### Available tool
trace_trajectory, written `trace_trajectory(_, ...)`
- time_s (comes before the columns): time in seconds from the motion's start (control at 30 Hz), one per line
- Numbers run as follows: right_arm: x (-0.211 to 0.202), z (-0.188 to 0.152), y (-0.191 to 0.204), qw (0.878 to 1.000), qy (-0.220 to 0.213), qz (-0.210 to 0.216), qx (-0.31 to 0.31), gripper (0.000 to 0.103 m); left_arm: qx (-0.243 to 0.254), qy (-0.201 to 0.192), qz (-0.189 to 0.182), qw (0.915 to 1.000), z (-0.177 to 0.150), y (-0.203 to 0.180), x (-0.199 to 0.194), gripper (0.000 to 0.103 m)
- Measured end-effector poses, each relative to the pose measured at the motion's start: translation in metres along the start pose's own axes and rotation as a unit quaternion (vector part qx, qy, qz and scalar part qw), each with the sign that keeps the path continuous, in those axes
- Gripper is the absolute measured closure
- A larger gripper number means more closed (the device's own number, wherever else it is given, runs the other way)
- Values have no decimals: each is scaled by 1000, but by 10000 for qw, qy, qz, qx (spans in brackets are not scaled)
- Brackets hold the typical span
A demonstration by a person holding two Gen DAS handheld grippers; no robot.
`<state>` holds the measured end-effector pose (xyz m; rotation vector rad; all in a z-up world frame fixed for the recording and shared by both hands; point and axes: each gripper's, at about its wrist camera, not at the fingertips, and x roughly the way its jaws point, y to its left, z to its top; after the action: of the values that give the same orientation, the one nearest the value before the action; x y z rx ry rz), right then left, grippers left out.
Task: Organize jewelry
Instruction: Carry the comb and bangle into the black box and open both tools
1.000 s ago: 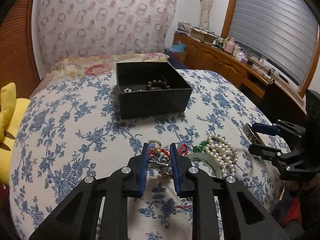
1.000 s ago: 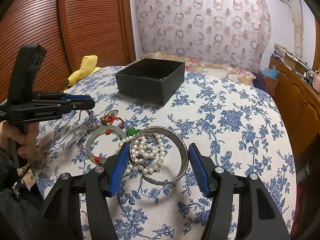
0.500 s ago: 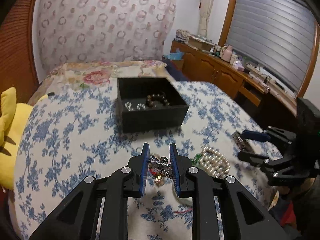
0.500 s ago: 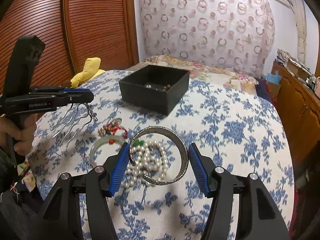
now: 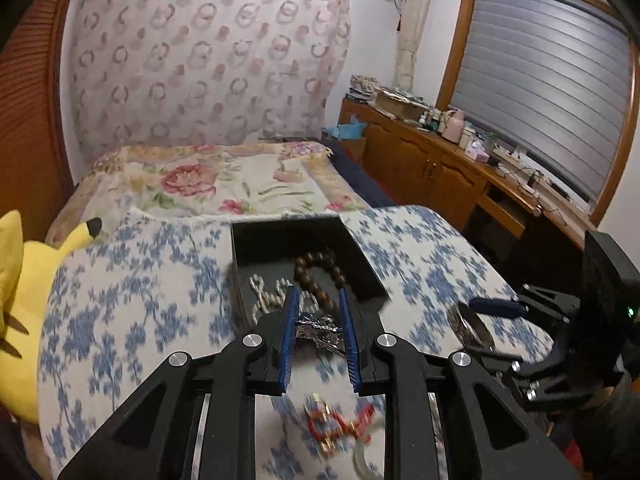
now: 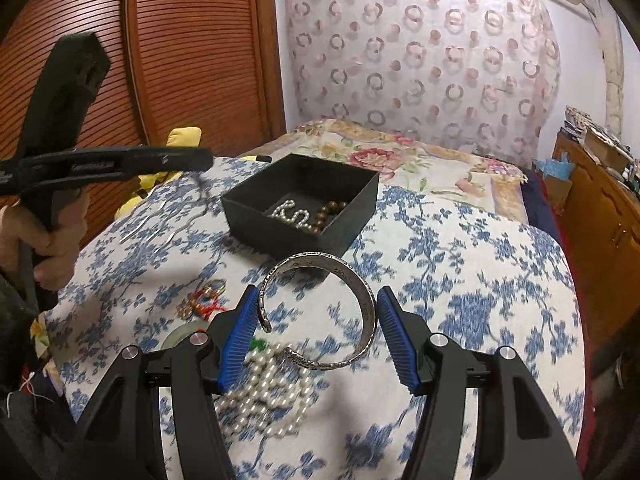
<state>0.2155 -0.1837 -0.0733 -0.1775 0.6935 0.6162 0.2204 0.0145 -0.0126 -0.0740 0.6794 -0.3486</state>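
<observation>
My left gripper (image 5: pixel 319 334) is shut on a silver hair comb (image 5: pixel 320 330) and holds it in the air just before the near wall of the black box (image 5: pixel 244 280). The comb's prongs hang blurred in the right wrist view (image 6: pixel 160 224). The box (image 6: pixel 352 216) holds a brown bead bracelet (image 5: pixel 318 268) and a pearl chain (image 6: pixel 290 214). My right gripper (image 6: pixel 316 324) is shut on a silver cuff bangle (image 6: pixel 366 300) and holds it above the cloth. A pearl necklace (image 6: pixel 264 396), a red-cord charm (image 6: pixel 204 300) and a pale jade bangle (image 6: pixel 178 336) lie on the cloth.
The floral blue-and-white cloth (image 6: pixel 460 280) covers a rounded table. A yellow plush toy (image 5: pixel 16 280) lies at the left edge. A bed (image 5: pixel 208 184) is behind, wooden cabinets (image 5: pixel 432 168) to the right and a wooden sliding door (image 6: pixel 180 60) to the left.
My left gripper has lifted the hair comb off the cloth and carried it forward to the box. My right gripper has closed on the silver bangle and raised it above the pearls.
</observation>
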Motion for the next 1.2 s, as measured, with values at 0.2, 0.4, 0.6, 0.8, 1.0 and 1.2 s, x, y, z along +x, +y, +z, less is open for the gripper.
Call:
trace_trajectory(0.2,19,27,-11,9999,3,50,-94,41,3,-25,110,9999,33,11,33,84)
trace_trajectory(0.4,40,56,-18,9998,26,147,-149,41,-109,124,97,9998,50,32,72,84)
trace_trajectory(0.6,64,77,-21,9993,145,257,-233,40,-101,283,93,9995,51,47,103,83)
trace_trajectory(0.8,84,88,-15,9984,252,374,-345,41,-117,381,65,9992,49,57,107,75)
trace_trajectory(1.0,103,95,-6,9972,387,460,-453,41,-45,326,283,9991,48,64,98,59)
trace_trajectory(1.2,125,98,4,9959,512,458,-594,41,-102,304,644,9974,35,80,83,29)
